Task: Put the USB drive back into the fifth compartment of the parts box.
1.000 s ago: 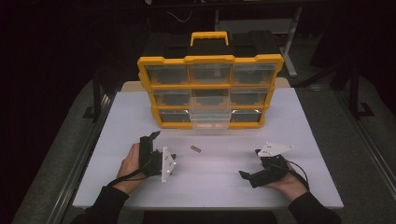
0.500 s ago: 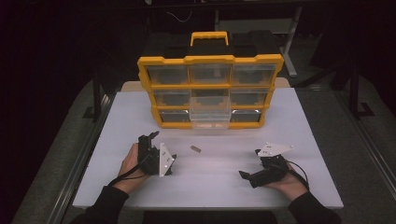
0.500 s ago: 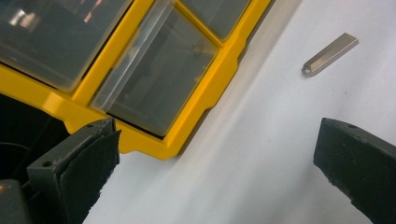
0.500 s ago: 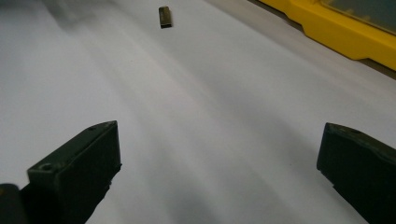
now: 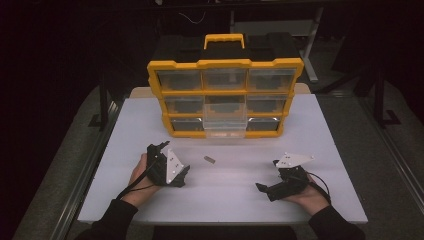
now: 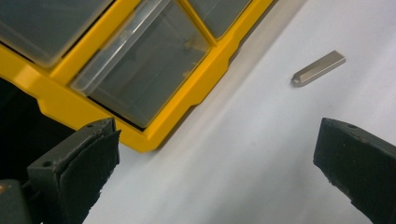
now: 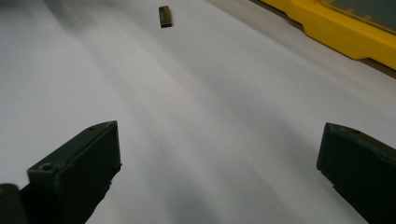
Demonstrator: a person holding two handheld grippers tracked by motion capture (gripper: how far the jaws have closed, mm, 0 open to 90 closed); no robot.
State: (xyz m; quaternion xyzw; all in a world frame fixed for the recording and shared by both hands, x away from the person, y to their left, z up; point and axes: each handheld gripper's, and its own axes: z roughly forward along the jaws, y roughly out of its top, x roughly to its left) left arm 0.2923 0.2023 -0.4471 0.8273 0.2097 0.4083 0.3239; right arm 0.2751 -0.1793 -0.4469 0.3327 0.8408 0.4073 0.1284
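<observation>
A small grey metal bar (image 5: 209, 159) lies on the white table (image 5: 225, 200), a little in front of a yellow drawer organizer (image 5: 225, 64). The organizer's bottom middle clear drawer (image 5: 225, 131) sticks out slightly. My left gripper (image 5: 171, 163) is left of the bar, held in a hand, open and holding nothing. Its own view shows the bar (image 6: 319, 68) ahead at the upper right and the organizer's yellow corner (image 6: 159, 133) to the left. My right gripper (image 5: 268, 176) rests at the front right, open and holding nothing. In its view the bar (image 7: 165, 16) lies far ahead.
The organizer has a yellow carry handle (image 5: 223, 39) on top and stands at the table's back middle. Dark floor and metal stands surround the table. The organizer's yellow base (image 7: 336, 28) shows at the upper right of the right gripper view.
My left gripper has edged slightly forward, toward the organizer. The right gripper and the metal bar have stayed where they were.
</observation>
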